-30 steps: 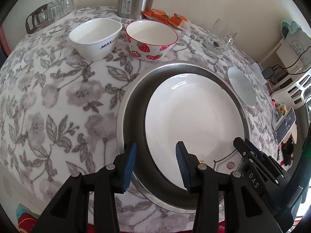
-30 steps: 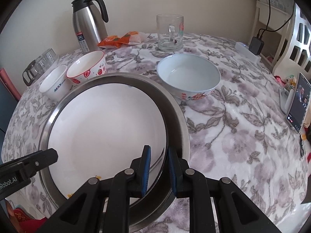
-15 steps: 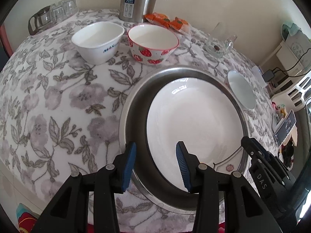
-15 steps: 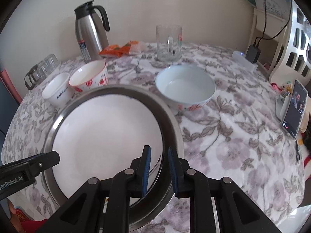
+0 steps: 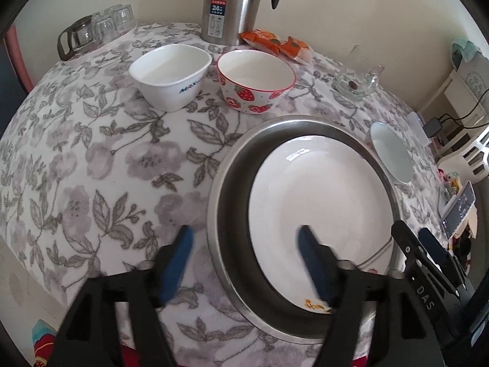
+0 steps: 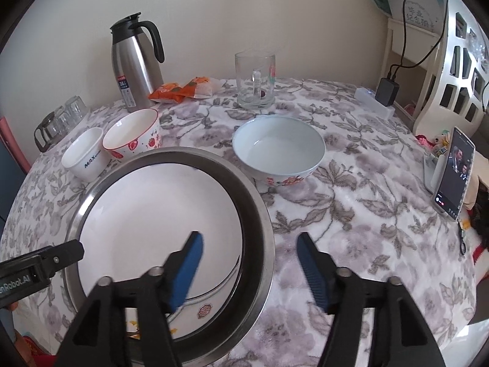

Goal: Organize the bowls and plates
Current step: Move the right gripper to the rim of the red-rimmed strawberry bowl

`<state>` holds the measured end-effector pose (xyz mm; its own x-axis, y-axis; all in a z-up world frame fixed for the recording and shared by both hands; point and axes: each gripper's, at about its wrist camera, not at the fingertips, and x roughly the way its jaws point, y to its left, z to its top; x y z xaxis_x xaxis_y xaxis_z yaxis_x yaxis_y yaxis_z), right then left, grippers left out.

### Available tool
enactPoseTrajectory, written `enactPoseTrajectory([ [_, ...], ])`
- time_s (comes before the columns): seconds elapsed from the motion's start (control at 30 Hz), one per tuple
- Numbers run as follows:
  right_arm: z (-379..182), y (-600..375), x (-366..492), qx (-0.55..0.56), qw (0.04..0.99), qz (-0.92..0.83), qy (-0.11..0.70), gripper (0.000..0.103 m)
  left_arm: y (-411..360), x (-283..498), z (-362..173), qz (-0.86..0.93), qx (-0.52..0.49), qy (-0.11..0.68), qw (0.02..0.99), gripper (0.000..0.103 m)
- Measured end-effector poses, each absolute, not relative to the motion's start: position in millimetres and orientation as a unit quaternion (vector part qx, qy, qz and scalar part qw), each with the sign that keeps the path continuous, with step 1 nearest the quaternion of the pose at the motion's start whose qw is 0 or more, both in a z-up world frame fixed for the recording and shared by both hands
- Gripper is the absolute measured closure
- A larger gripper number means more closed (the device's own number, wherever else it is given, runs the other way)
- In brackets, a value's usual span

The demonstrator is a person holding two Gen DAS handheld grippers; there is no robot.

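Note:
A white plate [image 5: 318, 202] lies inside a wide steel plate [image 5: 226, 183] on the flowered tablecloth. My left gripper [image 5: 244, 235] straddles the steel plate's left rim. Its jaws are opening and the pads are clear of the metal. My right gripper [image 6: 250, 240] straddles the right rim [image 6: 262, 214], its jaws also opening and touching nothing. Behind stand a white square bowl [image 5: 171, 76] and a strawberry bowl [image 5: 256, 82] side by side. A pale blue bowl [image 6: 278, 153] sits to the right of the steel plate.
A steel thermos jug [image 5: 235, 3], orange snack packets [image 5: 275, 41] and a glass mug [image 6: 255, 79] line the back. A glass pot with cups [image 5: 91, 30] is at the far left. A phone on a stand [image 6: 452, 174] and a power strip [image 6: 376, 101] sit at the right edge.
Both grippers have opened wide: the right let go of the steel plate's rim, and the left spread away from its side. The plates now rest on the table.

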<state>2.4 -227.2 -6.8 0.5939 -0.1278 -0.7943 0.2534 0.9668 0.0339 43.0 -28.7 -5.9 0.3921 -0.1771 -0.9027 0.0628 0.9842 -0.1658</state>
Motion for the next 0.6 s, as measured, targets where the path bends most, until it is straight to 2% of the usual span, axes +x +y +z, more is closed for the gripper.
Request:
enactPoseTrajectory([
  [0.23, -9.5, -228.1, 3.7, 0.070, 0.888, -0.110, 0.441, 0.023, -25.1, 45.6, -11.3, -0.045, -0.038, 0.551, 0.833, 0.016],
  [0.43, -10.1, -230.2, 3.2, 0.072, 0.888, -0.112, 0.439, 0.007, -23.8, 45.5, -11.5, -0.025, -0.024, 0.542, 0.840, 0.011],
  [0.47, -10.1, -230.3, 3.1, 0.073, 0.888, -0.113, 0.439, 0.002, -24.1, 45.3, -10.9, -0.021, -0.019, 0.538, 0.842, 0.011],
  [0.6, -8.9, -232.3, 2.5, 0.079, 0.890, -0.115, 0.434, 0.000, -27.3, 45.2, -8.8, -0.019, -0.005, 0.530, 0.848, 0.011],
])
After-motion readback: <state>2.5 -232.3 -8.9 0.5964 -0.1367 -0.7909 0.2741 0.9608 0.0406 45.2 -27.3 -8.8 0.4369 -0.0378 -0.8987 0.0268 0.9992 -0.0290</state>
